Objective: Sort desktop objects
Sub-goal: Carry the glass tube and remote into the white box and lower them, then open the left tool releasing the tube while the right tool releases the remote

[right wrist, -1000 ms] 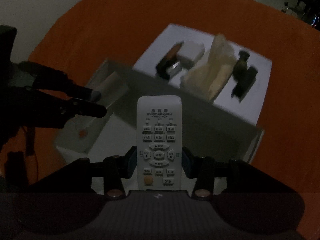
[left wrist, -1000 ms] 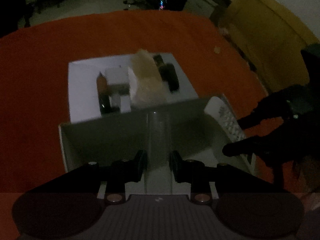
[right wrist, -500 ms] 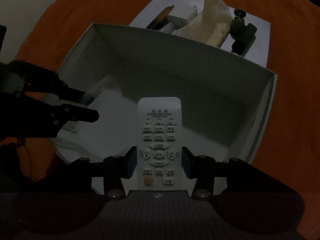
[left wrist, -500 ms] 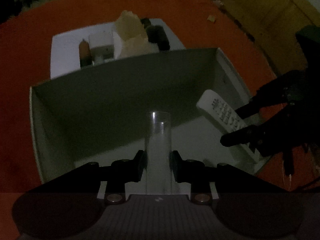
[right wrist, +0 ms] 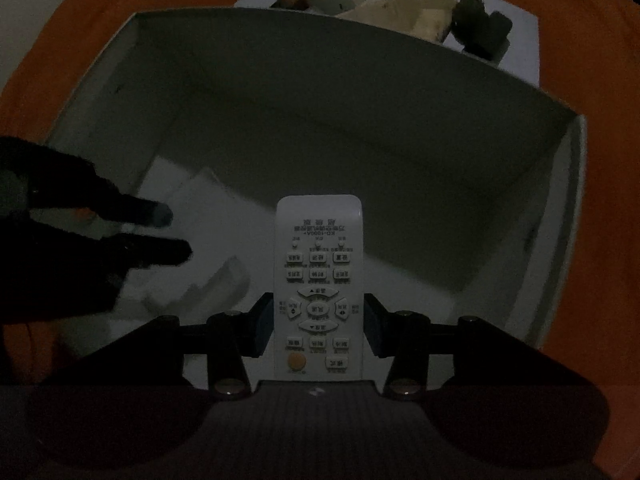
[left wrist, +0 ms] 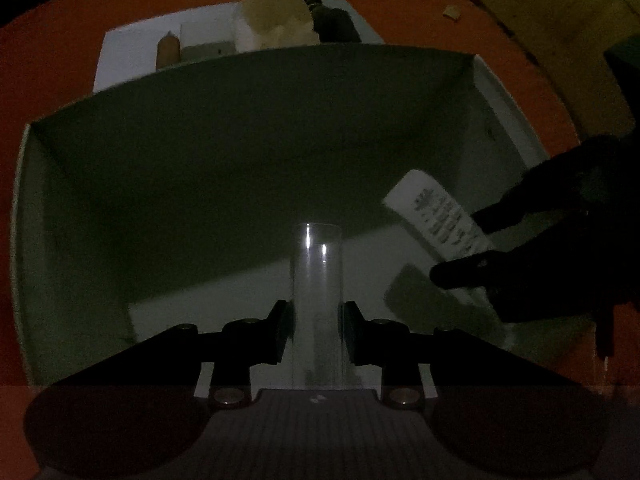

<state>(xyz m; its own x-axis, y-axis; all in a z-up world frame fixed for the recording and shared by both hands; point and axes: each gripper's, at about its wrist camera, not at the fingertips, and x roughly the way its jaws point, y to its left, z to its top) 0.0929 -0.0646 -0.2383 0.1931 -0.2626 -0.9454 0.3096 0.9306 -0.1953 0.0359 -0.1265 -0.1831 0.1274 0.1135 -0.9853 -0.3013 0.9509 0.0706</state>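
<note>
**Inspector A:** Left side first. The left tool [left wrist: 316, 320] is pinching a clear glass tube [left wrist: 317, 280] between its fingers. The tube's long axis runs straight ahead along the fingers, out over the open white box [left wrist: 60, 200] on the orange desk [left wrist: 40, 60].

**Inspector B:** Right side. The right tool [right wrist: 318, 322] is clamped on a white remote control [right wrist: 319, 280], long axis likewise in line with the fingers, button face up. It is held inside the box mouth, above the floor on the right-hand side.

**A:** The governing relation: both items point forward and down into the box, each directly ahead of its own tool, tube left of remote. Neither appears to touch the box floor; contact is hard to judge in this light. In my judgement, lowering along each item's long axis is what would seat them.

**B:** Beyond the far wall, a white tray [left wrist: 128, 44] holds a crumpled pale bag [left wrist: 276, 20], a brown-tipped item [left wrist: 167, 50] and dark objects [left wrist: 334, 24].

**A:** Change against the earlier frames: a second ago the box wall stood ahead and the tray was in full view. Both tools have since advanced over the rim and down; the box interior now fills both views, and the tray is largely hidden behind the far wall. Both grips are unchanged.
</note>
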